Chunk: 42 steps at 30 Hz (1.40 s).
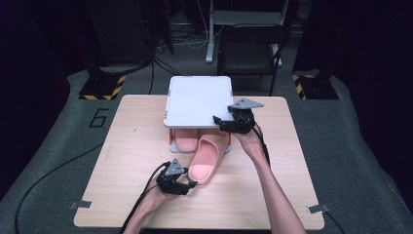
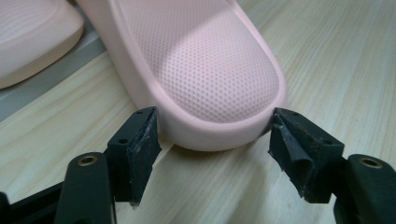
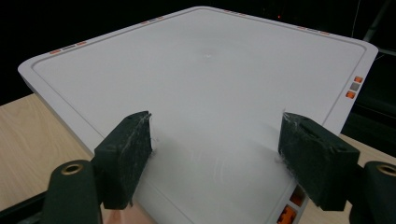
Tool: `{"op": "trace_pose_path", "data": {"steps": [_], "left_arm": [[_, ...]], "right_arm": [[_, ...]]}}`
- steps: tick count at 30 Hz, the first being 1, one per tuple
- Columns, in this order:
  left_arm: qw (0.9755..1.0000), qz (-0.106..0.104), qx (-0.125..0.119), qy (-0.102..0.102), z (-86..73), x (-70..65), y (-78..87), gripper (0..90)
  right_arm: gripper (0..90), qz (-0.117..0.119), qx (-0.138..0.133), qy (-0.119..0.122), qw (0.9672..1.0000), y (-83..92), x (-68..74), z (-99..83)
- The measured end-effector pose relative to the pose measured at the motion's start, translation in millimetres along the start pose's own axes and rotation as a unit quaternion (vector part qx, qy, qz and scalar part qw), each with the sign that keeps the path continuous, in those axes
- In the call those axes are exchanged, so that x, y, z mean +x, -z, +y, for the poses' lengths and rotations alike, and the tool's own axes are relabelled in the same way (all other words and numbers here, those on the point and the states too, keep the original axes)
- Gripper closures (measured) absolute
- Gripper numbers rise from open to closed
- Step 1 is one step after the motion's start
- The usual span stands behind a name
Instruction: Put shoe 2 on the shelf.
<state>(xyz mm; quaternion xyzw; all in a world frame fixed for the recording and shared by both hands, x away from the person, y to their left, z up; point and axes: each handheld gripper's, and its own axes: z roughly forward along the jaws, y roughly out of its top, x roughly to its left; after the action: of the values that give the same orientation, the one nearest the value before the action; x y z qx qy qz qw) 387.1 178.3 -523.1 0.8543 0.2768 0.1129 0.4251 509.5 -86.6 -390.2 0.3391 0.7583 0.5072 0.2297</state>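
A person at a wooden bench (image 1: 131, 161) works a pair of pink slippers into a low white rack (image 1: 197, 100). One slipper (image 1: 186, 139) already lies under the rack's top, toe inward. The other slipper (image 1: 207, 158) lies on the bench at an angle, its toe end under the rack's front edge and its heel trailing out towards the person, so it looks only part of the way home.

The left gripper (image 1: 190, 185) sits at that heel with its fingers (image 2: 137, 149) released, one either side of the rounded heel rim; a sliver of gap shows on each side, so nothing is clasped. The stance suggests it is lined up to take the heel and push or steer the slipper further under the rack.

The right gripper (image 1: 217, 122) hovers over the rack's near right corner, its fingers (image 3: 126, 156) released and spread above the bare white top without grasping it, apparently placed to steady the rack against any shove from the front.

The slipper is soft-looking moulded foam, pale pink, with a finely dimpled footbed, a thick smooth raised rim and a broad strap over the toe end
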Motion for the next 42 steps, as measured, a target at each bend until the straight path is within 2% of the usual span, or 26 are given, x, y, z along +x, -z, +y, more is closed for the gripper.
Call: {"op": "trace_pose_path", "data": {"steps": [1,2,3,10,11,14,15,16,18,19,20,21,23,25,26,28,30,31,33,35,36,37,39,40,42], "left_arm": [[0.9999,0.011,-0.003,0.004,1.1,-1.3,-1.9,32.7],[0.9999,0.012,-0.003,-0.001,3.4,-0.5,-3.1,33.0],[0.9998,0.016,-0.006,0.004,5.4,-1.0,-5.2,33.7],[0.9972,0.054,-0.049,0.016,26.4,0.2,-21.6,35.6],[0.9969,0.061,-0.048,0.015,28.9,0.5,-24.0,35.8],[0.9951,0.074,-0.054,0.039,37.8,0.9,-36.3,35.5],[0.9943,0.081,-0.058,0.039,40.5,2.0,-39.7,35.1],[0.9925,0.088,-0.066,0.054,43.1,1.2,-44.2,35.0],[0.9918,0.098,-0.066,0.049,48.8,4.3,-50.6,34.6],[0.9906,0.103,-0.069,0.057,51.4,4.6,-54.0,34.0],[0.9917,0.103,-0.06,0.047,53.8,7.2,-54.4,33.6],[0.9907,0.111,-0.061,0.05,56.5,9.1,-57.9,33.6],[0.9889,0.117,-0.066,0.065,60.1,11.9,-63.7,33.2],[0.9893,0.117,-0.06,0.064,61.9,14.4,-64.9,33.0],[0.9872,0.123,-0.066,0.078,64.9,17.4,-70.1,32.9],[0.9863,0.131,-0.064,0.077,67.2,19.4,-72.5,32.8],[0.9842,0.132,-0.071,0.094,68.6,20.1,-75.6,32.8],[0.9845,0.134,-0.07,0.09,68.8,21.7,-76.3,32.8],[0.9837,0.132,-0.073,0.098,69.2,23.2,-78.0,32.6],[0.9821,0.139,-0.079,0.099,69.4,24.5,-80.0,32.3],[0.9819,0.139,-0.078,0.102,69.5,25.1,-80.1,32.3],[0.9827,0.136,-0.076,0.1,69.6,26.2,-79.7,32.1],[0.9824,0.134,-0.077,0.106,68.7,27.5,-80.0,31.0],[0.981,0.137,-0.081,0.112,68.3,27.5,-80.8,30.6],[0.9813,0.133,-0.079,0.114,68.6,27.1,-80.2,31.5]], "right_arm": [[25.3,-0.001,0.001,-0.004,1.0,0.2,0.6,-0.1],[25.3,-0.001,-0.002,-0.005,1.0,-0.2,0.7,-0.1],[25.2,-0.001,-0.001,-0.006,1.0,-0.1,0.9,-0.1],[25.3,-0.001,0.002,-0.005,1.0,0.2,1.0,0.1],[25.3,-0.002,0.002,-0.005,1.0,0.2,1.1,0.0],[25.3,-0.002,0.002,-0.006,1.0,0.1,1.4,0.0],[25.3,-0.002,0.002,-0.006,1.0,0.2,1.4,0.0],[25.3,-0.002,0.002,-0.006,1.0,0.1,1.5,-0.1],[25.3,-0.001,0.0,-0.004,1.0,0.0,1.3,-0.4],[25.3,-0.003,0.0,-0.005,1.0,-0.2,1.5,-0.1],[25.3,-0.002,0.002,-0.004,1.0,0.2,1.4,-0.2],[25.3,-0.001,0.001,-0.002,1.0,0.3,1.2,-0.4],[25.3,-0.003,-0.001,-0.003,1.0,-0.1,1.2,-0.3],[25.3,-0.003,-0.001,-0.003,1.0,-0.1,1.3,-0.4],[25.3,-0.003,-0.001,-0.003,1.0,0.0,1.3,-0.4],[25.3,-0.003,-0.001,-0.003,1.0,-0.1,1.1,-0.4],[25.4,-0.002,-0.001,-0.002,1.0,0.0,1.1,-0.4],[25.4,-0.002,-0.001,-0.002,1.0,0.0,1.0,-0.5],[25.4,-0.001,0.0,-0.001,1.0,0.2,0.9,-0.5],[25.4,-0.003,-0.001,-0.002,1.0,0.0,1.0,-0.4],[25.4,-0.001,0.001,-0.002,1.0,0.3,0.9,-0.3],[25.4,-0.001,0.001,-0.001,1.0,0.3,0.7,-0.4],[25.4,0.0,-0.002,0.0,1.0,0.3,0.6,-0.7],[25.4,-0.001,-0.001,0.0,1.0,0.2,0.6,-0.6],[25.4,0.0,-0.001,0.0,1.0,0.2,0.7,-0.7]]}}
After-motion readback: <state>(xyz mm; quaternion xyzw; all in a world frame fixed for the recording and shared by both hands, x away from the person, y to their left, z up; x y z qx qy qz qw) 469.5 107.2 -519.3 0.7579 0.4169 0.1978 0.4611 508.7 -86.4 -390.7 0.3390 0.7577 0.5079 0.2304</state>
